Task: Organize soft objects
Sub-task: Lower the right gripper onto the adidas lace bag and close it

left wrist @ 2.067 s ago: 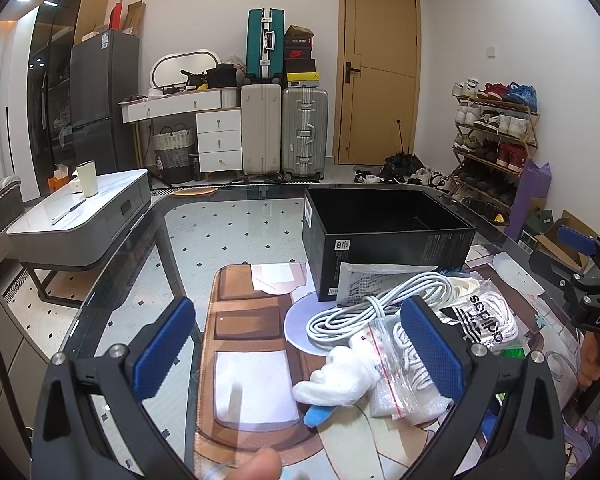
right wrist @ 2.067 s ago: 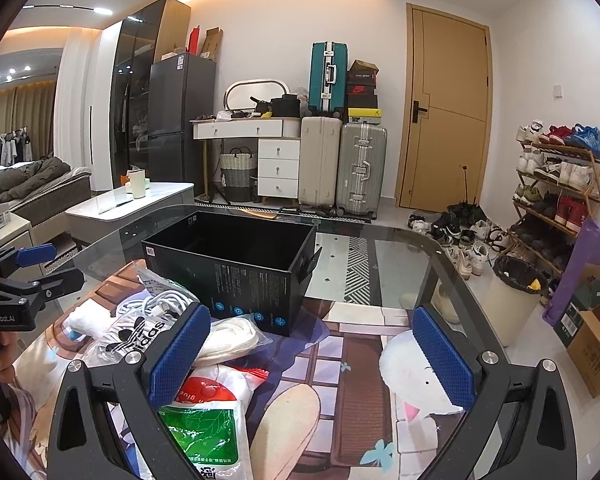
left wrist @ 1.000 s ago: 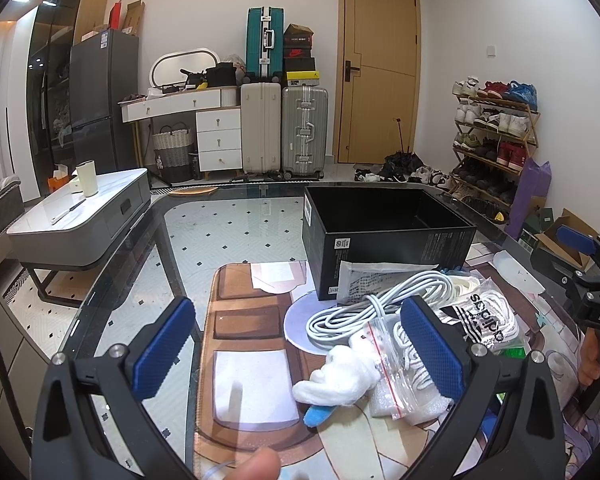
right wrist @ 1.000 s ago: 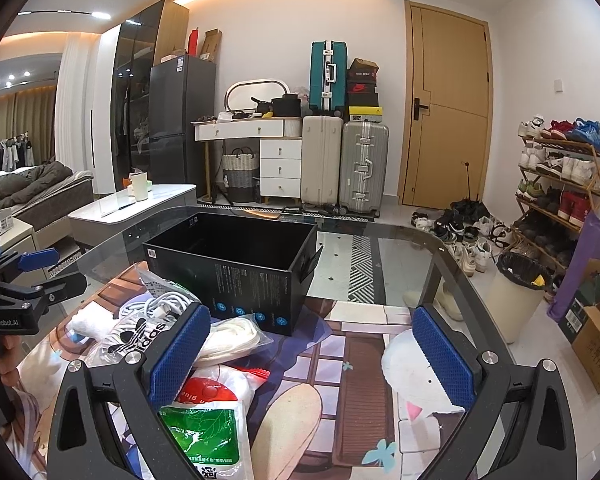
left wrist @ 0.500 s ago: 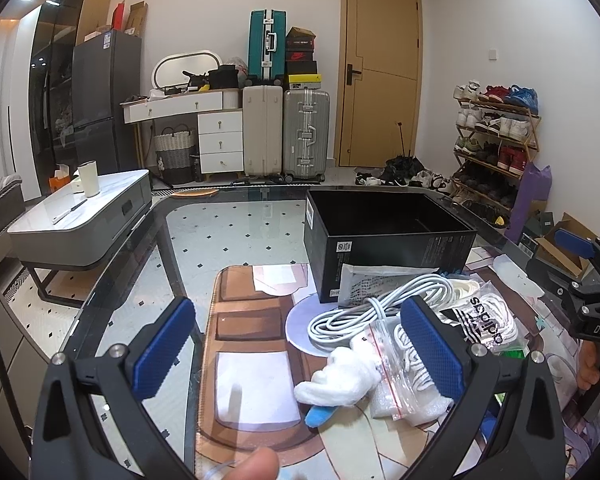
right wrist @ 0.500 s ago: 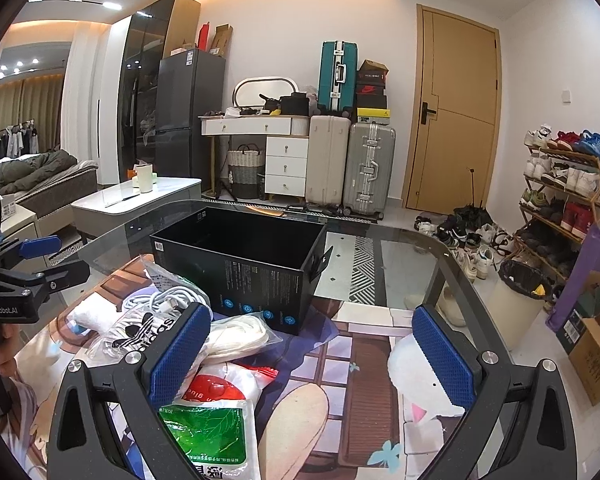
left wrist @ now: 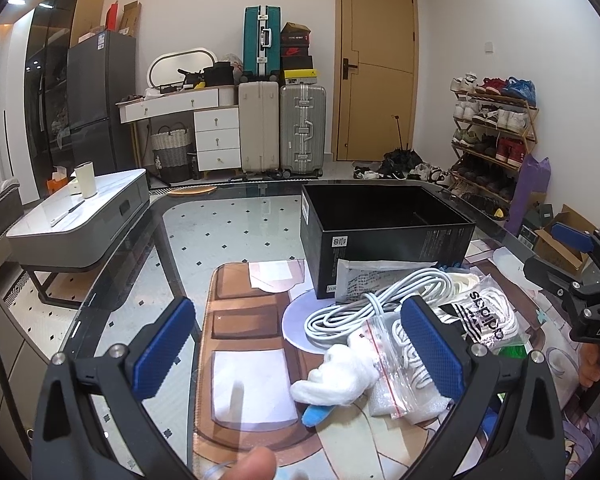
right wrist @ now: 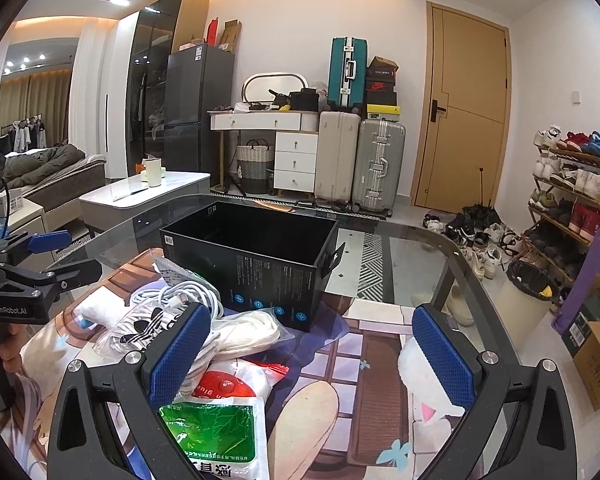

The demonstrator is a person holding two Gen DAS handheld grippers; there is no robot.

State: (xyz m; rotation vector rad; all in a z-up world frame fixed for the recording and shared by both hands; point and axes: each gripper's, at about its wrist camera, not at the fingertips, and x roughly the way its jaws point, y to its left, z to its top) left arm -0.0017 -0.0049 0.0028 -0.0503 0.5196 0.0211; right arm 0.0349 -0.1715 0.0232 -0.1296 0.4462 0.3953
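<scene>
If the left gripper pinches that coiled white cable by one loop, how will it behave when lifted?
The coiled white cable looks floppy, so loops would probably sag. A wrap around its middle should keep it mostly bundled. It rests partly on the clear bags, so it may drag one along. The left gripper is open.

A teal suitcase [left wrist: 261,40] is standing on a beige suitcase [left wrist: 259,126], just beside a silver suitcase [left wrist: 303,128], in the upper centre of the left wrist view; shoe boxes [left wrist: 296,56] are stacked on the silver one. To their right a tan door [left wrist: 374,68] is standing closed, and a shoe rack [left wrist: 494,136] is holding pairs at the right edge. At the left a dark fridge [left wrist: 100,96] is standing behind a white coffee table [left wrist: 80,216], which is bearing a pale cup [left wrist: 86,179].
</scene>
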